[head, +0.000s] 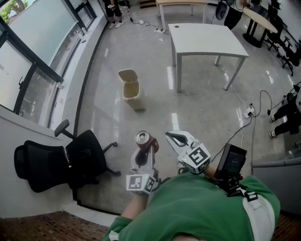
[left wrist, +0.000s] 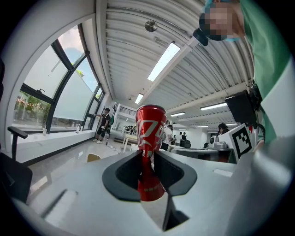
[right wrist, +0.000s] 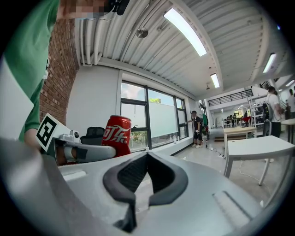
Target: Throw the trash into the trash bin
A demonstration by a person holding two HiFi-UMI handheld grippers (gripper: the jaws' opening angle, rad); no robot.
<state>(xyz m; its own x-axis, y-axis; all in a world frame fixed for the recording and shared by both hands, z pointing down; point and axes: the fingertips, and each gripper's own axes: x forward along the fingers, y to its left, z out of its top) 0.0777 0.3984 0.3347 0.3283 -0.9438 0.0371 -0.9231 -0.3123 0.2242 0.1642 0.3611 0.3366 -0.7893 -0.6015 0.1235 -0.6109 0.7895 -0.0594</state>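
My left gripper (head: 146,145) is shut on a red soda can (head: 144,138) and holds it upright above the floor. In the left gripper view the can (left wrist: 150,125) stands pinched between the two dark pads, at the gripper (left wrist: 148,156). My right gripper (head: 177,138) is just right of the can, shut with nothing in it; its tips meet in the right gripper view (right wrist: 147,153), where the can (right wrist: 116,136) shows to the left. A beige open trash bin (head: 131,88) stands on the floor ahead, well beyond both grippers.
A white table (head: 207,40) stands to the right behind the bin. A black office chair (head: 63,162) sits near left by the window wall (head: 33,70). Cables and a power strip (head: 249,111) lie on the floor at right. A person (head: 113,9) stands far off.
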